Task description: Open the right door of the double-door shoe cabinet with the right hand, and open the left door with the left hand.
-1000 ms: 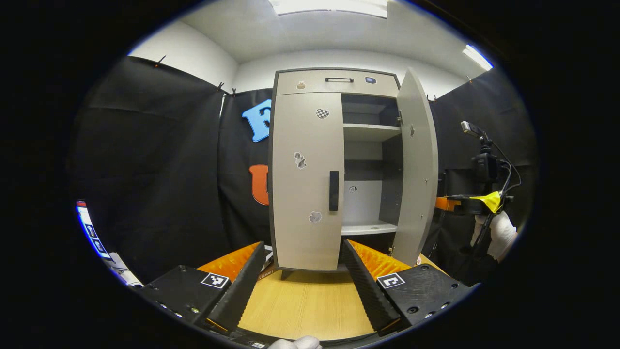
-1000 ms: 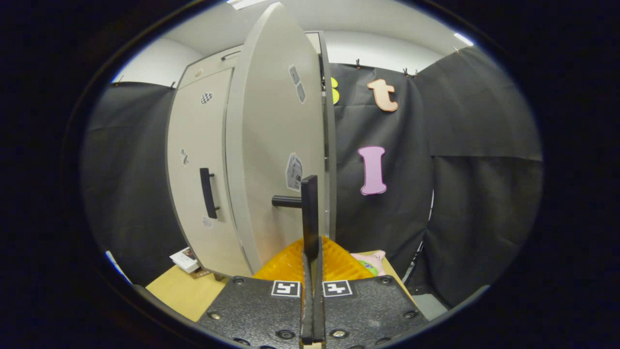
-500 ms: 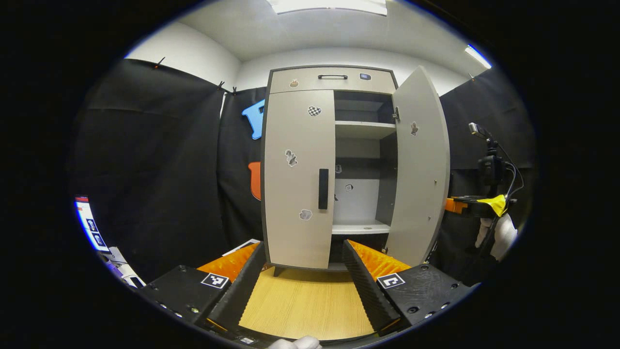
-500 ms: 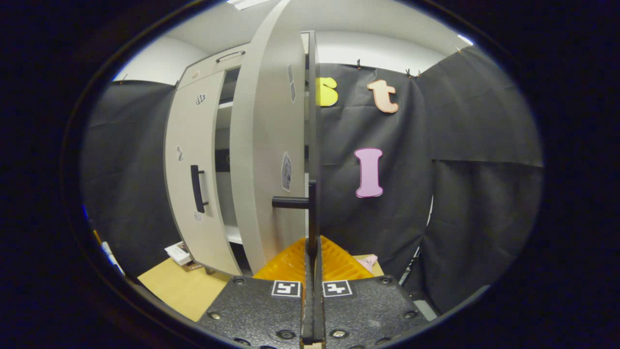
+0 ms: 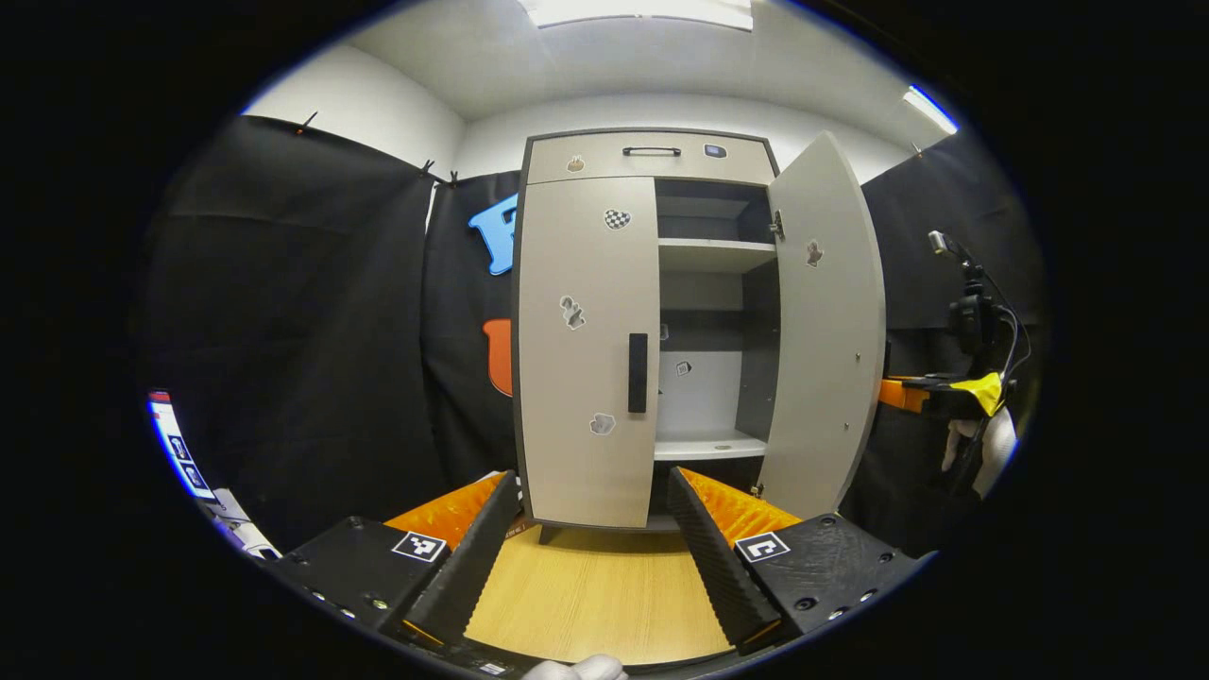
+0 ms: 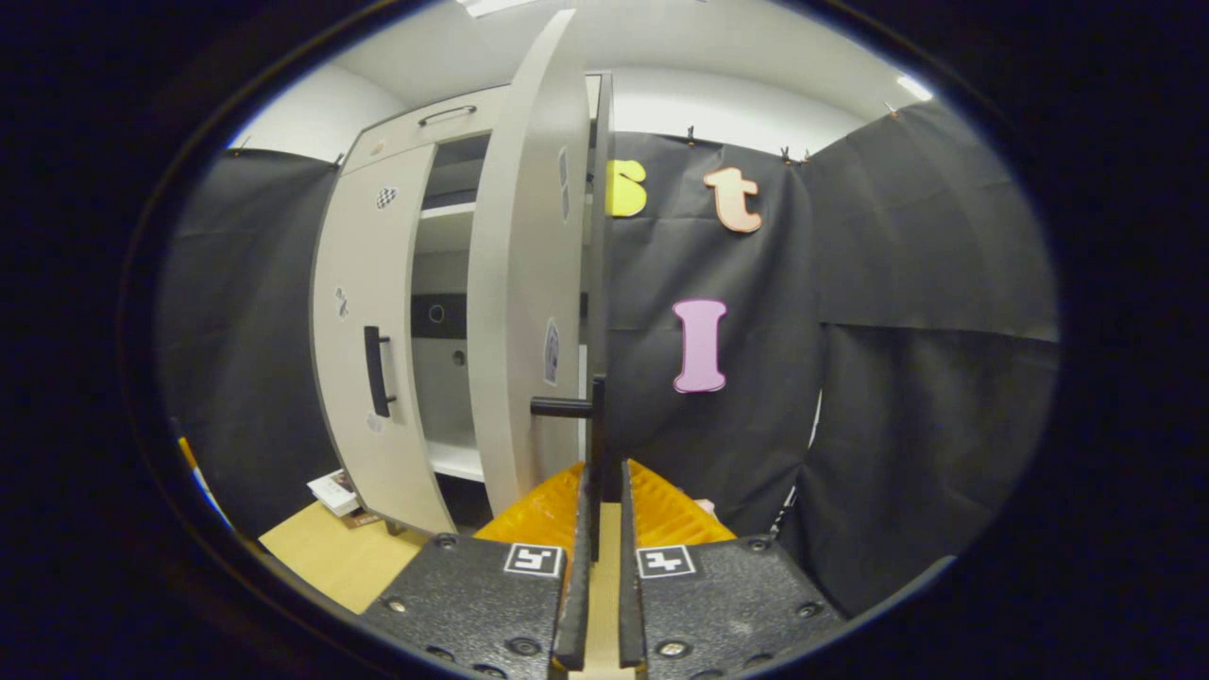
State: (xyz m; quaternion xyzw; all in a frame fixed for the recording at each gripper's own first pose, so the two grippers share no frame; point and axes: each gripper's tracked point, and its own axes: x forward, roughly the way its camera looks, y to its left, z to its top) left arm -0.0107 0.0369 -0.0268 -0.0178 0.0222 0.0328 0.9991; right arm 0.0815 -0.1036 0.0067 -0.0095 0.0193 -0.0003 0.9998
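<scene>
The grey shoe cabinet stands ahead in the left gripper view. Its left door is closed, with a black handle. Its right door stands wide open, baring the shelves. My left gripper is open, short of the left door and touching nothing. In the right gripper view the right door is seen edge-on. Its black handle sits between the slightly parted fingers of my right gripper, which no longer clamp it. The right gripper and a gloved hand also appear past the open door.
The cabinet stands on a light wooden surface. A camera on a stand is at the right, behind the open door. Papers lie at the far left, and a booklet lies by the cabinet's foot.
The right door has swung wider open. My right gripper's fingers, shut on the door handle before, have parted a little. The left gripper has barely shifted.
</scene>
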